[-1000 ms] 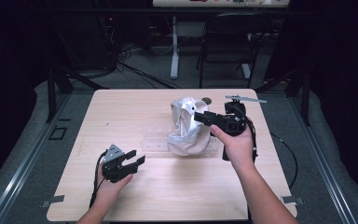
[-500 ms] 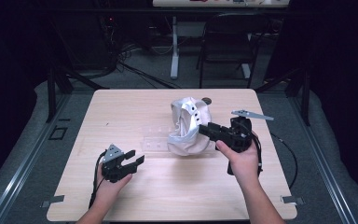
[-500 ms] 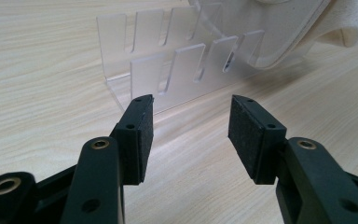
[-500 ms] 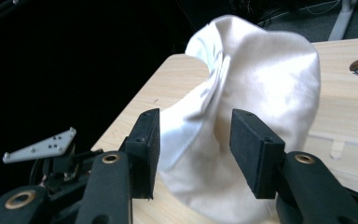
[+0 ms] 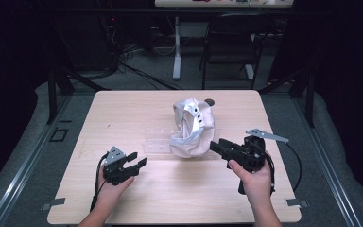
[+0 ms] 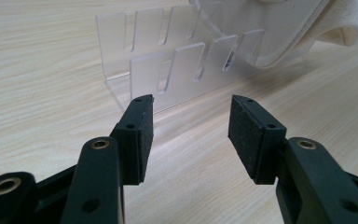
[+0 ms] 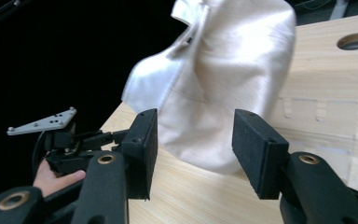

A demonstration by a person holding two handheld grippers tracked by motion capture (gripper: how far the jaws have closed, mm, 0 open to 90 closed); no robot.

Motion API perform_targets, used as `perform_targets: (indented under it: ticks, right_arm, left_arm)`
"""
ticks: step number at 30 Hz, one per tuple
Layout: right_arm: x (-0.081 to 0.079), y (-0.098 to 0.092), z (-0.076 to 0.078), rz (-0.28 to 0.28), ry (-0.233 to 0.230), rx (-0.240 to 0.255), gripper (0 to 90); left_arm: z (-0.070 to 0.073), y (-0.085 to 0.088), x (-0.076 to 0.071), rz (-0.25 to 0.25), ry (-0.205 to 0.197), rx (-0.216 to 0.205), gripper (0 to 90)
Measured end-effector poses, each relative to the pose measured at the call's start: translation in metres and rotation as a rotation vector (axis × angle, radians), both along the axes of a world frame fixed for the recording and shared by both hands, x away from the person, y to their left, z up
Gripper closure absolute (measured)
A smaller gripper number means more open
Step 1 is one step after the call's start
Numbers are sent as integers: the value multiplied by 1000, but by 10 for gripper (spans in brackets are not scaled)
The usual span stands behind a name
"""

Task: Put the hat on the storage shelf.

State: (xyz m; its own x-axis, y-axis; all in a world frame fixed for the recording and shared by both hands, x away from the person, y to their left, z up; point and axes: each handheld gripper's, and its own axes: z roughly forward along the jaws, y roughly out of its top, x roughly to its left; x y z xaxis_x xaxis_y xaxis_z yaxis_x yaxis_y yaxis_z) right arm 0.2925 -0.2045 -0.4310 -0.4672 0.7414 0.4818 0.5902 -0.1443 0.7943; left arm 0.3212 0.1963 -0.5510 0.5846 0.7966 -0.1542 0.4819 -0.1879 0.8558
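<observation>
Your right tool point(image 5: 216, 146) has its jaws just widened, empty, beside the cap point(image 5: 192, 127) draped on the clear rack point(image 5: 158, 142) mid-surface point(image 5: 123, 109). Your left tool point(image 5: 137, 161) gapes empty, facing the rack.

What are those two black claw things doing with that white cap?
A person holds a gripper in each hand at a wooden table. The right gripper sits close beside the white cap, which rests on a clear plastic rack. Its jaws have just been opening and are open, with nothing between them; the cap lies just ahead. The left gripper waits near the table's front edge, open and empty, pointing toward the rack. Neither gripper touches the cap.
</observation>
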Motion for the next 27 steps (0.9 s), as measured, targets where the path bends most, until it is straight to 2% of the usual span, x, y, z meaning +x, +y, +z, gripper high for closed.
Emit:
perform_targets:
  ticks: [3, 8, 14, 19, 23, 27]
  right_arm:
    - [-2, -4, -10, -21, -3, -23, 510]
    - [-7, -11, -29, -76, -38, -62, 503]
    - [-6, -19, -37, -106, -22, -44, 494]
    - [-5, -20, -50, -161, -45, -32, 502]
    - [-3, -19, -59, -173, -26, -20, 502]
    - [-2, -20, -61, -185, -22, -23, 498]
  left_arm:
    - [0, 0, 0, -2, 1, -2, 508]
    - [1, 1, 1, -7, -4, 1, 508]
    - [1, 1, 0, -7, 1, 0, 508]
    - [0, 0, 1, -12, -2, 12, 508]
    - [0, -1, 0, -11, -5, 13, 506]
    - [-1, -1, -1, -10, -4, 10, 504]
